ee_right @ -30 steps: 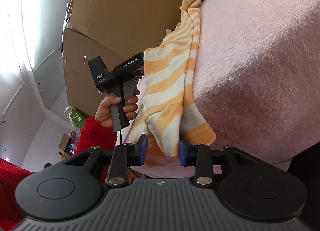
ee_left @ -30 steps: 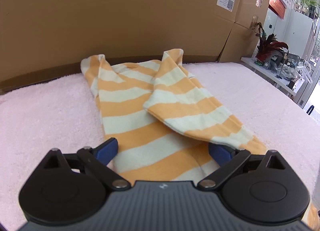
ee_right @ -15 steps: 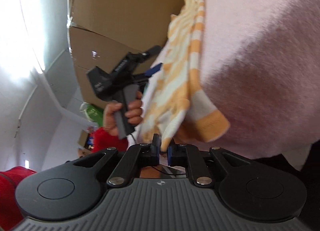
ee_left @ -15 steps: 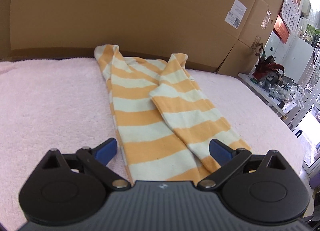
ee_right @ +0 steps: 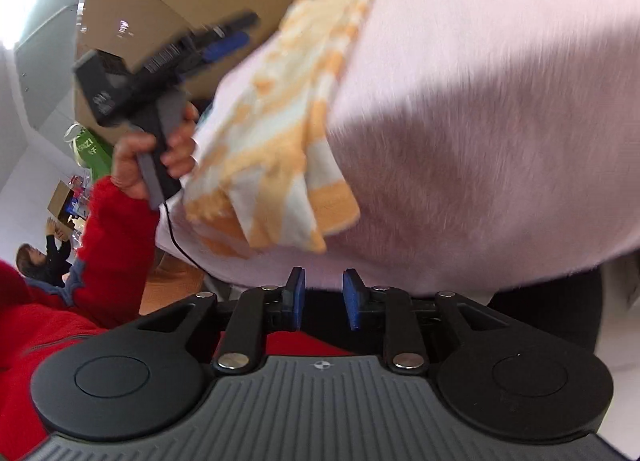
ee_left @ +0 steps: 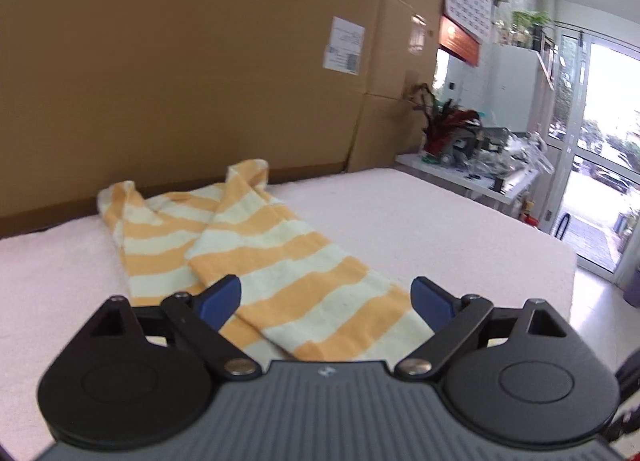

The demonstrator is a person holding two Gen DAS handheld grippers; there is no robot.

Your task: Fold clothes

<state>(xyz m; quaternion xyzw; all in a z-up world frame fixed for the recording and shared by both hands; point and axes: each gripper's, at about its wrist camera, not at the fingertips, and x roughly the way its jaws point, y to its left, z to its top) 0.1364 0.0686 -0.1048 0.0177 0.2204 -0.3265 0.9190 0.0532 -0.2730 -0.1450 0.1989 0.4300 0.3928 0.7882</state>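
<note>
An orange and cream striped garment [ee_left: 256,245] lies lengthwise on the pink towel-covered table [ee_left: 440,221], one long part folded over the other. My left gripper [ee_left: 326,295] hovers open just above its near end, blue pads on either side of the folded strip, touching nothing. In the right wrist view the garment's hem [ee_right: 280,181] droops over the table's edge [ee_right: 460,141]. My right gripper [ee_right: 324,293] sits just below that hem, its jaws a narrow gap apart with nothing between them.
Large cardboard boxes [ee_left: 200,61] wall off the table's far side. A white shelf with plants and clutter [ee_left: 472,165] stands to the right, near a glass door. A hand [ee_right: 160,149] in a red sleeve holds the left gripper; another person [ee_right: 36,261] sits far behind.
My right gripper, shut on the garment's hem half a second ago, has opened, let go and drawn back below it. The left gripper swung right over the folded strip, staying open.
</note>
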